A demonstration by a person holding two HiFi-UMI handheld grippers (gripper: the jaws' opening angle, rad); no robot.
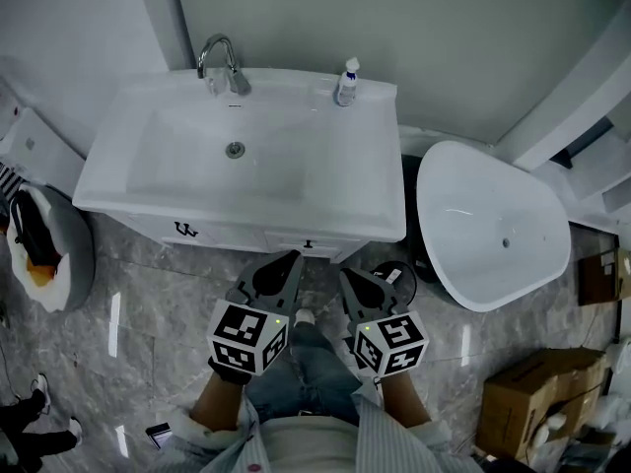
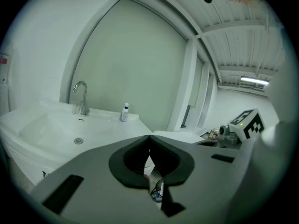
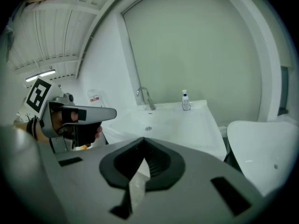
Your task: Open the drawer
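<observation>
A white vanity cabinet [image 1: 246,233] stands under a white sink [image 1: 237,151]. Its front carries a dark handle [image 1: 185,230] at the left and a small drawer knob [image 1: 308,243] near the middle; the drawer fronts look closed. My left gripper [image 1: 293,257] [image 2: 149,137] is shut and empty, its tips just short of the cabinet front, near the middle knob. My right gripper [image 1: 345,273] [image 3: 142,139] hangs beside it, also shut with nothing between its fingers. Each gripper view shows the sink top ahead and the other gripper at its side.
A faucet [image 1: 222,62] and a small bottle [image 1: 346,82] stand at the sink's back edge. A white freestanding tub [image 1: 488,225] sits close on the right, cardboard boxes [image 1: 532,392] at lower right. A round bin [image 1: 49,249] stands left of the cabinet on the marble floor.
</observation>
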